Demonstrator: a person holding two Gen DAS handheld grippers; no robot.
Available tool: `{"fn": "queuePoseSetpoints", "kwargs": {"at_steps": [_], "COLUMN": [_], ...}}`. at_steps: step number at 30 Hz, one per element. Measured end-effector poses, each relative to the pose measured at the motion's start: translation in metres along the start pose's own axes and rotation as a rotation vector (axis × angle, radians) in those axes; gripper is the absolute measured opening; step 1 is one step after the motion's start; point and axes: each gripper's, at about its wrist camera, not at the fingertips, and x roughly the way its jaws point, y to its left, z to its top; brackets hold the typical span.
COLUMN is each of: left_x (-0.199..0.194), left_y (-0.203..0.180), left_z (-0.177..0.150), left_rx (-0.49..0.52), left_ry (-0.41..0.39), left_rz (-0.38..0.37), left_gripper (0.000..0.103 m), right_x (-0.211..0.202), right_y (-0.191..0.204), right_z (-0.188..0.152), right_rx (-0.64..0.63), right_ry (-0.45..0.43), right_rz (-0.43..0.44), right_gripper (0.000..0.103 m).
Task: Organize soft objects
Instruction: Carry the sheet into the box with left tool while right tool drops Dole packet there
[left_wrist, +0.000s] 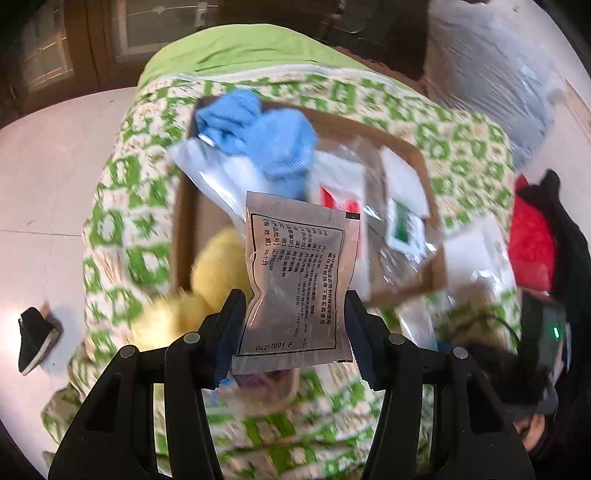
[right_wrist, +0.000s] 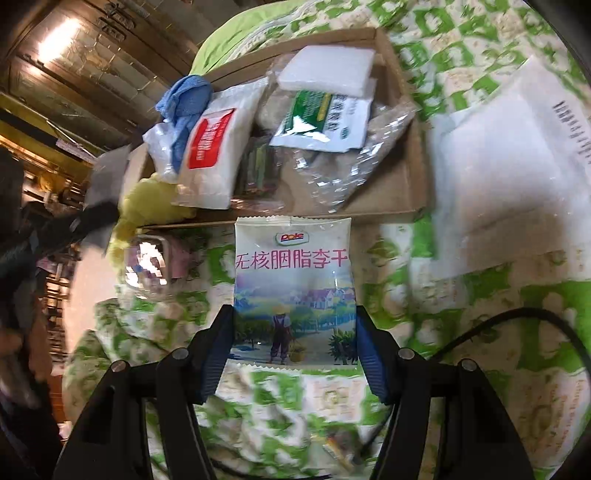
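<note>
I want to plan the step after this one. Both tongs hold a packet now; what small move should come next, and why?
Probably carry the silver packet, pinched in the left tongs, over the cardboard box and release it. The box already holds a blue cloth and other packets, and it lies just ahead.

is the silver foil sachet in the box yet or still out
Out: the silver foil sachet is pinched between the left gripper pads, held up above the brown cardboard box.

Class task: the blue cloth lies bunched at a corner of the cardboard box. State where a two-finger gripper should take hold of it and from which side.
Probably grip the raised bunched fold of the blue cloth from above. It heaps over the cardboard box rim, and a white packet crowds its side.
</note>
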Motion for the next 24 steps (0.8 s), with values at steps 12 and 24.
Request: {"fn": "queuePoseSetpoints", "kwargs": {"at_steps": [12, 24], "left_x": [0.023, 0.046], "left_y": [0.025, 0.041], "left_z": [0.030, 0.061], "left_rx": [-0.032, -0.068], "left_ry": [0.022, 0.034], "left_rz": [0.027, 0.024], "left_gripper": [0.054, 0.054], "right_x": [-0.009, 0.021], "right_y": [0.031, 0.053], "right_z": [0.037, 0.133], "right_rx": [-0.108, -0.169], "right_ry": [-0.065, -0.131], "right_rz": [-0.067, -0.224], "right_gripper": [0.063, 0.064]}}
